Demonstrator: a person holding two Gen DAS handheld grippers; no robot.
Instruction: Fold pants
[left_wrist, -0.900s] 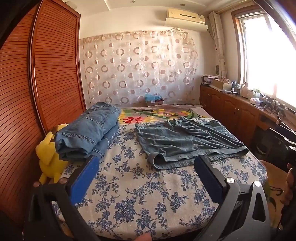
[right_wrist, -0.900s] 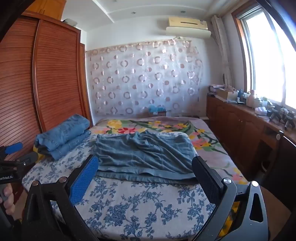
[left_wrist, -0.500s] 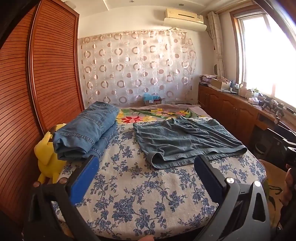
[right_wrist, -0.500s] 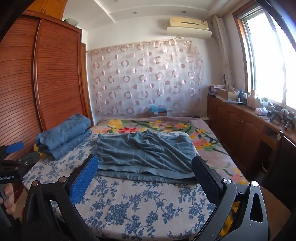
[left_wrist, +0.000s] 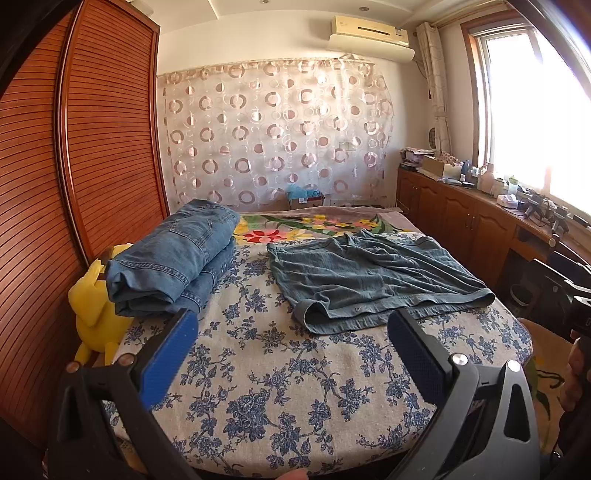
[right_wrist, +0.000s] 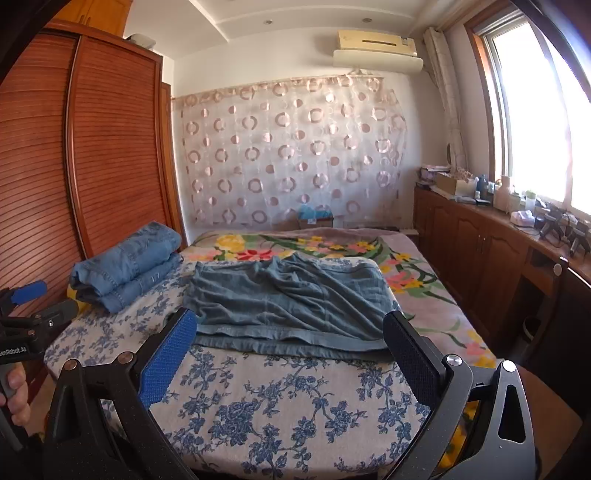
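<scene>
Blue-flowered bedding covers the bed (left_wrist: 280, 373), where grey-blue pants (left_wrist: 373, 280) lie spread flat, rumpled, beside a stack of folded jeans (left_wrist: 177, 258). Both the left gripper (left_wrist: 291, 354) and right gripper (right_wrist: 290, 350) hang over the near edge, jaws wide apart and empty, the pants just beyond their tips. Compared with a moment ago, nothing on the bed has shifted.
</scene>
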